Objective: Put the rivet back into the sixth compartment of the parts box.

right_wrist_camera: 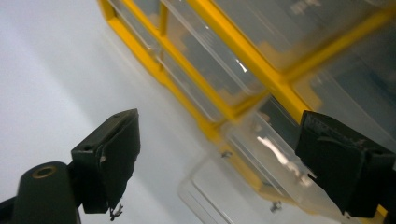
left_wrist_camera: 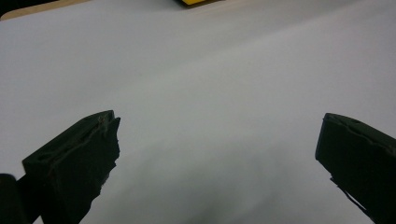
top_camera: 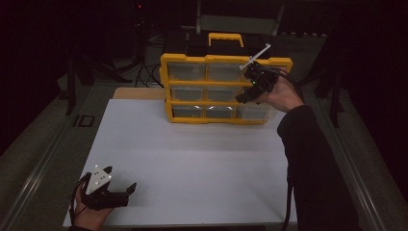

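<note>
A yellow organizer (top_camera: 166,86) with several clear plastic drawers stands upright at the back of the white table (top_camera: 192,159). My right gripper (top_camera: 243,96) is held in front of its right column, jaws open, nothing between them. In the right gripper view the yellow frame (right_wrist_camera: 275,79) runs slanted, and the lowest clear drawer (right_wrist_camera: 261,154) looks drawn out a little beyond the open right gripper (right_wrist_camera: 217,123). My left gripper (top_camera: 121,178) rests at the table's near left corner, open. In the left gripper view the open left gripper (left_wrist_camera: 218,120) spans bare white table (left_wrist_camera: 210,70).
A black case with a yellow handle (top_camera: 225,39) sits behind the organizer. A strip of wooden board (top_camera: 137,93) shows at the table's back left. Cables and stand legs (top_camera: 144,72) lie in the dark beyond. The person's dark sleeve (top_camera: 312,163) crosses the table's right side.
</note>
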`<state>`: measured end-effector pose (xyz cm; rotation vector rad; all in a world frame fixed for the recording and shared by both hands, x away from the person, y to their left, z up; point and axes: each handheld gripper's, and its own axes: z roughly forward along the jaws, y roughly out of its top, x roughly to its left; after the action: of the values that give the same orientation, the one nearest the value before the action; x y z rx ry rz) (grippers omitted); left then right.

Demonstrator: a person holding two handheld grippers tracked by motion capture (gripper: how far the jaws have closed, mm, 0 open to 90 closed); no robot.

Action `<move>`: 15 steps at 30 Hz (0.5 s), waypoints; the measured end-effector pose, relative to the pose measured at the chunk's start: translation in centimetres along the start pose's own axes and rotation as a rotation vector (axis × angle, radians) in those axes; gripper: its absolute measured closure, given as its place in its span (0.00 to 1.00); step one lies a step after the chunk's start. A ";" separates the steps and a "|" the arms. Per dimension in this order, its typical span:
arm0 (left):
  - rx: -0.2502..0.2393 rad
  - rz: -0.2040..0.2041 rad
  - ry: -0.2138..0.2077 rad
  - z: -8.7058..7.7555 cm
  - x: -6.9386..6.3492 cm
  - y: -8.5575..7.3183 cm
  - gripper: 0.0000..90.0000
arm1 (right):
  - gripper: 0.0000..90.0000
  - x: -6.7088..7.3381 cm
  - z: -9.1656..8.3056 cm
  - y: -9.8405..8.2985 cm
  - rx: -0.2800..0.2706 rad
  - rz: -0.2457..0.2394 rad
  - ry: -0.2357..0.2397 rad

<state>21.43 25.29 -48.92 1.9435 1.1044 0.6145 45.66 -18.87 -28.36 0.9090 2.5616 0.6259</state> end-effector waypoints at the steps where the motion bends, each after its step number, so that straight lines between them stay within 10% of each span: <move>1: -0.001 -0.001 0.000 0.0 0.0 0.0 0.00 | 0.16 0.3 0.1 0.2 -0.003 -0.009 0.006; 15: 0.000 0.005 0.000 0.1 0.0 0.0 0.00 | 0.17 3.6 1.8 1.5 -0.078 -0.085 0.085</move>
<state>21.49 25.25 -48.92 1.9473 1.0995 0.6172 44.63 -14.94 -29.77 0.7591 2.6144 0.7486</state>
